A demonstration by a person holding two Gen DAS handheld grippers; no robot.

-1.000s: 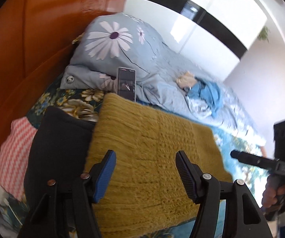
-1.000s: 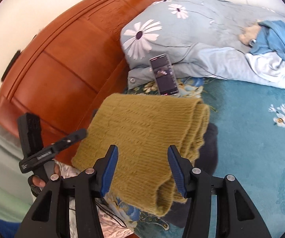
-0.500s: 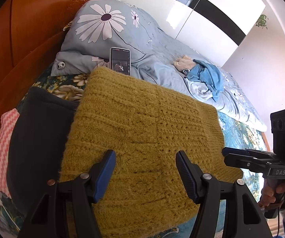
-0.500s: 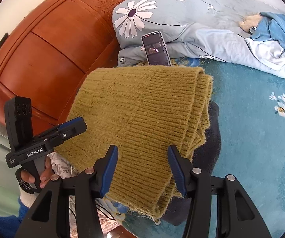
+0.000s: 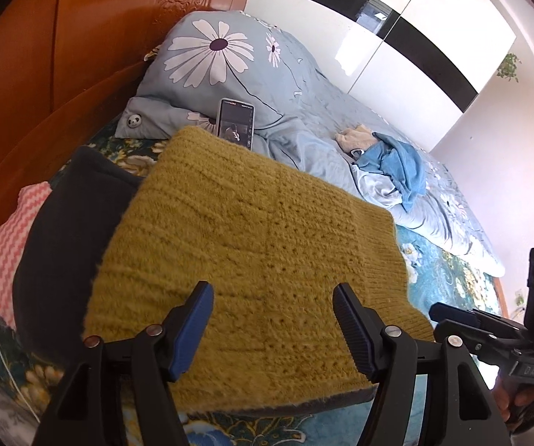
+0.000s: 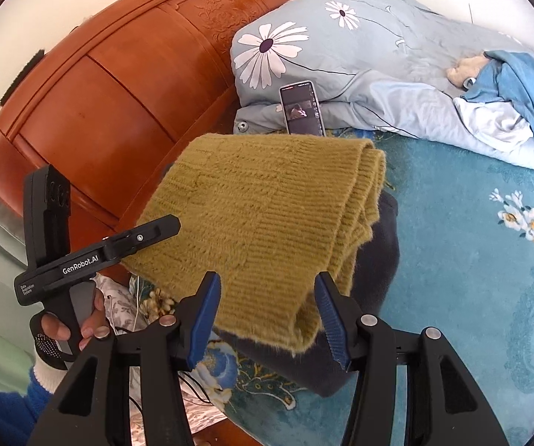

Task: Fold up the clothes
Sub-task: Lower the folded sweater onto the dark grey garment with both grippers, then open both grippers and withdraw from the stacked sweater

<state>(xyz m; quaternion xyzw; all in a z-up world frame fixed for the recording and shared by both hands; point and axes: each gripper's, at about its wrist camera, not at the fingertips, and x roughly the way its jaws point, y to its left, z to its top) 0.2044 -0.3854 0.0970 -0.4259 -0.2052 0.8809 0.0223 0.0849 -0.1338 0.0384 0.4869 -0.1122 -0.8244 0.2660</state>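
Since the earlier frame, both grippers are brought nearer the folded mustard sweater (image 5: 252,260). Left gripper (image 5: 272,330) is opening, right gripper (image 6: 267,319) is unclenched; both are empty, with the sweater lying directly ahead, mid-frame.

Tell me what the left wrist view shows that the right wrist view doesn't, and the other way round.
Left wrist only: a pink zigzag cloth beside the dark garment, the white wardrobe doors, and the right gripper at the right edge.

Right wrist only: the left gripper beside the sweater's left edge, and the hand holding it.

Both: the folded mustard sweater lying on a dark garment, the phone against the daisy pillow, and the wooden headboard.
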